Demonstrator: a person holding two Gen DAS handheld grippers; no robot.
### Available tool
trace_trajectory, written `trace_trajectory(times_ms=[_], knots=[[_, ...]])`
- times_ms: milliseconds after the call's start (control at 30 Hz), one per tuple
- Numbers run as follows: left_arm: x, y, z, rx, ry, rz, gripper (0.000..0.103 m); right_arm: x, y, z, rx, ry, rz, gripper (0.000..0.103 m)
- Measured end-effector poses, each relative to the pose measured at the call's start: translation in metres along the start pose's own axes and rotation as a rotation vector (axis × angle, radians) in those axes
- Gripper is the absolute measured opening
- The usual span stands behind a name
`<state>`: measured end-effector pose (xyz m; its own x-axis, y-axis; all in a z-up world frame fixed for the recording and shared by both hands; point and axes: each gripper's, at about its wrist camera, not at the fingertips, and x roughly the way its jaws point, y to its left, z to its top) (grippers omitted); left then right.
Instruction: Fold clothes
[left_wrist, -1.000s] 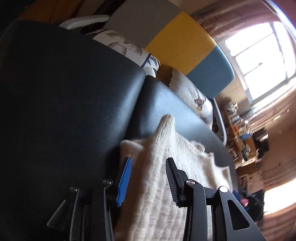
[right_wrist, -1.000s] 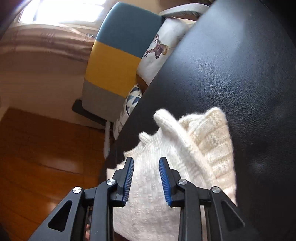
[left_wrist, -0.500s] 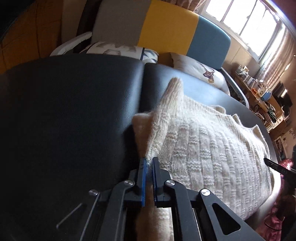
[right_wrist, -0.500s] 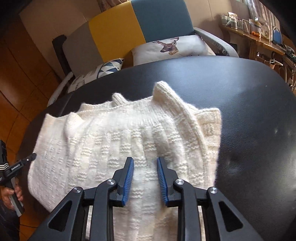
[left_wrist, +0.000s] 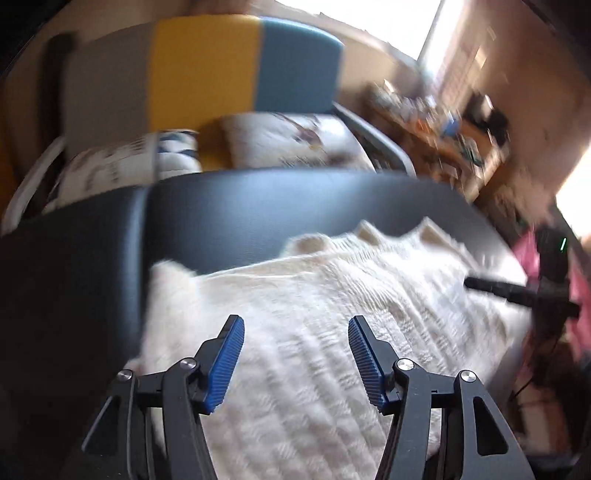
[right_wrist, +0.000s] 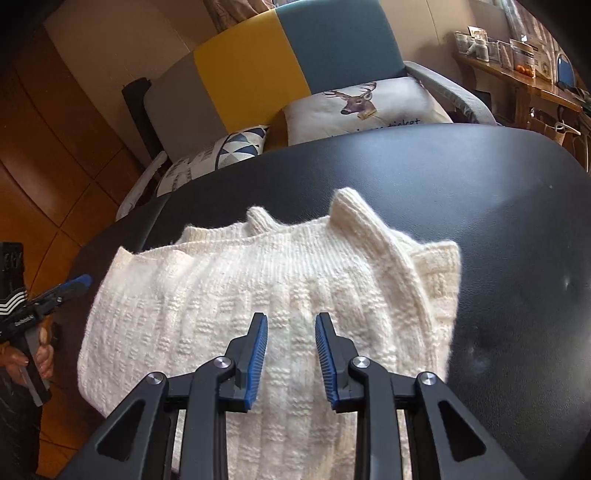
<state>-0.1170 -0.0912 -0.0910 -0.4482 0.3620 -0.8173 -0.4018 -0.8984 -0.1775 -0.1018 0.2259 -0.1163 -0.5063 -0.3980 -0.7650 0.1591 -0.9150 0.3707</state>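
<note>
Cream knit sweater (right_wrist: 273, 306) folded on black padded tabletop (right_wrist: 517, 229), one ribbed cuff standing up at far edge; left hand-held gripper (left_wrist: 295, 356) spread wide above it, right hand-held gripper (right_wrist: 290, 356) narrowly parted, both empty.

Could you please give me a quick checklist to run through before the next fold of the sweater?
1. Left gripper open and empty: ok.
2. Right gripper open and empty: ok.
3. Sweater lies fully on the black surface: cannot tell; its near edge is hidden behind the grippers.
4. Top layer flat: not ok; a ribbed fold stands up at the far edge.
5. Left view sharp enough to aim a grasp: not ok; it is motion-blurred.
6. Bare surface to the right of the sweater: ok.
</note>
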Motion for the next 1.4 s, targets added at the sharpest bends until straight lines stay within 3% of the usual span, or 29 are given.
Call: trace_trajectory(times_ms=[133,200,300,400,467,567,633,733,867,1167,1267,1400], knots=[[0.059,-0.01,0.021,0.092,0.144,0.005,0.057,0.008,0.005,0.007,-0.019,0.002,0.003,0.027],[0.072,-0.013,0.023,0.116,0.15,-0.003,0.018,0.012,0.007,0.011,-0.038,0.011,-0.001,0.027],[0.068,-0.02,0.019,0.114,0.079,0.04,0.006,0.021,0.009,0.012,-0.062,0.029,-0.012,0.027],[0.044,-0.027,0.013,0.077,-0.101,0.096,0.005,0.032,0.01,0.009,-0.066,0.045,-0.027,0.027],[0.043,-0.026,0.02,0.033,-0.168,0.115,0.005,0.037,0.013,0.008,-0.074,0.044,-0.035,0.027],[0.078,-0.014,0.025,-0.015,-0.103,0.168,0.007,0.043,0.017,0.006,-0.089,0.039,-0.046,0.027],[0.089,-0.009,0.021,-0.038,-0.084,0.152,0.008,0.047,0.02,0.005,-0.099,0.035,-0.053,0.027],[0.088,-0.004,0.018,-0.059,-0.081,0.114,0.008,0.048,0.023,0.007,-0.086,0.04,-0.054,0.027],[0.092,-0.006,0.017,-0.067,-0.08,0.105,0.008,0.042,0.04,0.025,-0.097,0.012,0.068,0.029],[0.078,0.006,0.008,-0.202,-0.106,0.093,0.01,0.077,0.059,0.038,-0.129,0.073,0.008,0.026],[0.062,0.006,0.005,-0.232,-0.126,0.089,0.017,0.089,0.066,0.042,-0.14,0.094,-0.012,0.026],[0.021,0.003,-0.017,-0.225,-0.185,0.092,0.028,0.022,0.024,0.021,0.017,0.019,0.195,0.028]])
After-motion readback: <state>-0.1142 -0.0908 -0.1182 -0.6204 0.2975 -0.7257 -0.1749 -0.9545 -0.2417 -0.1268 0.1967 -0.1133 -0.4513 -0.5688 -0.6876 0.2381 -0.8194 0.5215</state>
